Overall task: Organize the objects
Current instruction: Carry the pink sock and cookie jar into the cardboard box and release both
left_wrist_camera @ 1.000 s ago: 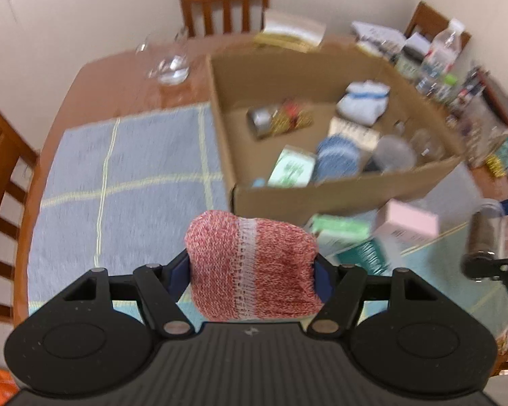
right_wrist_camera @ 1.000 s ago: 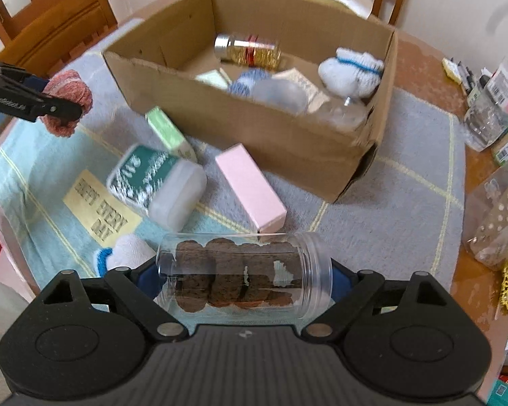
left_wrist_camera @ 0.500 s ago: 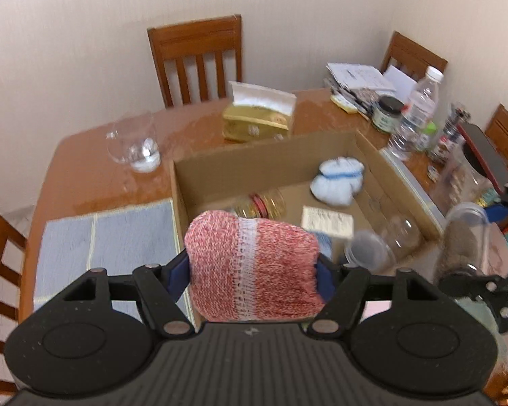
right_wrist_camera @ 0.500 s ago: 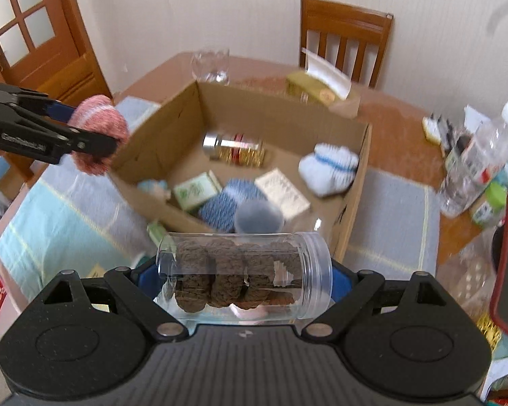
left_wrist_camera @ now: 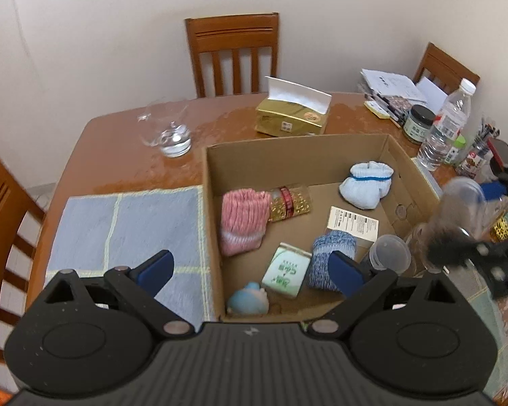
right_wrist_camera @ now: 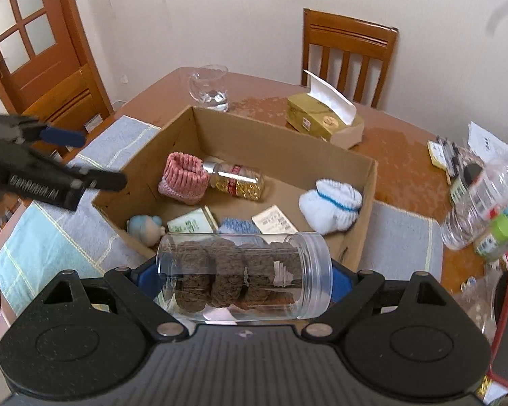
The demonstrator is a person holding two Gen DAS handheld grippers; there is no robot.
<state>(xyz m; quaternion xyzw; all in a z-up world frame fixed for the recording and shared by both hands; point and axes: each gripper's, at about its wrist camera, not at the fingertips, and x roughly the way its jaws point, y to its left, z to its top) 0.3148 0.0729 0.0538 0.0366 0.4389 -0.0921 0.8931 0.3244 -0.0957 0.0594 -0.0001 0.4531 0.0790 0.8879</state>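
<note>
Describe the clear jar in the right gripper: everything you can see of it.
The clear jar is a see-through plastic cylinder lying on its side, held crosswise in the right gripper, whose blue pads press on its two ends. Its ribbed, clear screw lid points to the picture's right. Inside sit several dark brown, rough, round pieces, stacked side by side; what they are I cannot tell. It hangs over the near edge of the cardboard box, not touching it.

Clear jar [right_wrist_camera: 244, 275] of brown biscuits lying sideways, clamped by right gripper [right_wrist_camera: 244, 279] over cardboard box [right_wrist_camera: 365, 199]; pink sock [right_wrist_camera: 183, 177] inside, beside gold bottle [right_wrist_camera: 237, 181].
</note>
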